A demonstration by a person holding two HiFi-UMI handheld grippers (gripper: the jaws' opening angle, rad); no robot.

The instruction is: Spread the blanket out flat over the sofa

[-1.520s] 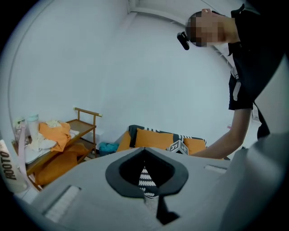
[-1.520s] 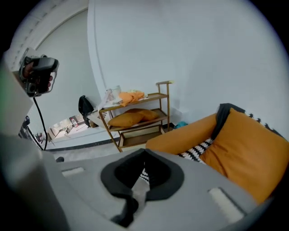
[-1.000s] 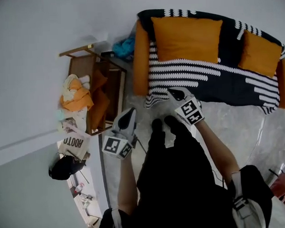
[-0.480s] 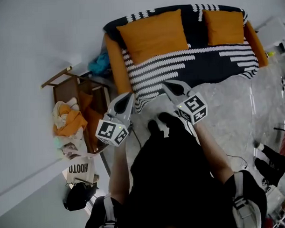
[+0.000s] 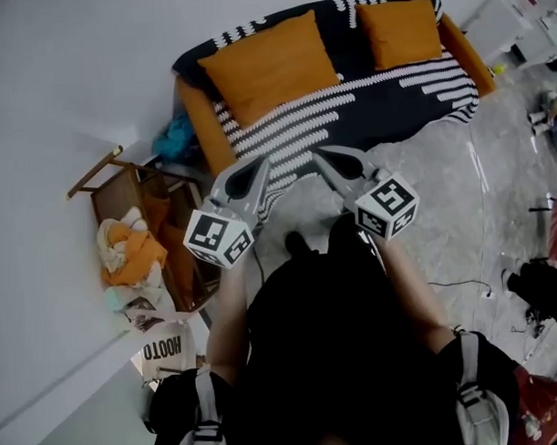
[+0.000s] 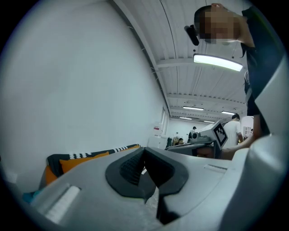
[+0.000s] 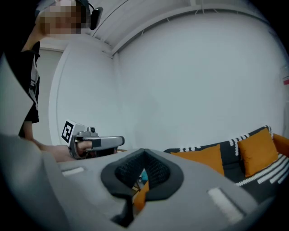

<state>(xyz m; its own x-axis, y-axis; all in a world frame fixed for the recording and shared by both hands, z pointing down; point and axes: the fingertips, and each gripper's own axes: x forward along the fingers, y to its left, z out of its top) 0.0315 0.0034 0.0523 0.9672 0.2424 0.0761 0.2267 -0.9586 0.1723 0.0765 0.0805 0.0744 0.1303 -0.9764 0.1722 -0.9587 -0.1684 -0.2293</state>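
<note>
The black blanket with white stripes (image 5: 375, 113) lies spread over the orange sofa (image 5: 195, 120), under two orange cushions (image 5: 264, 67) (image 5: 399, 30). Its left front corner hangs down to the floor. My left gripper (image 5: 258, 165) and right gripper (image 5: 322, 154) hover side by side in front of that corner, both shut and empty, touching nothing. In the right gripper view the jaws (image 7: 143, 153) meet, with the blanket (image 7: 232, 169) and the cushions off to the right. The left gripper view shows its jaws (image 6: 144, 151) closed and a strip of blanket (image 6: 90, 153) far off.
A wooden rack with piled clothes (image 5: 133, 231) stands left of the sofa, a teal cloth (image 5: 171, 139) behind it. A printed bag (image 5: 164, 344) lies near my left side. A cable (image 5: 463, 284) and dark items (image 5: 545, 290) lie on the floor at right. A person (image 6: 234, 128) stands far off.
The head view has swung, so the sofa now sits higher and further left in it. Both grippers have drawn back a little from the blanket's corner and stay shut.
</note>
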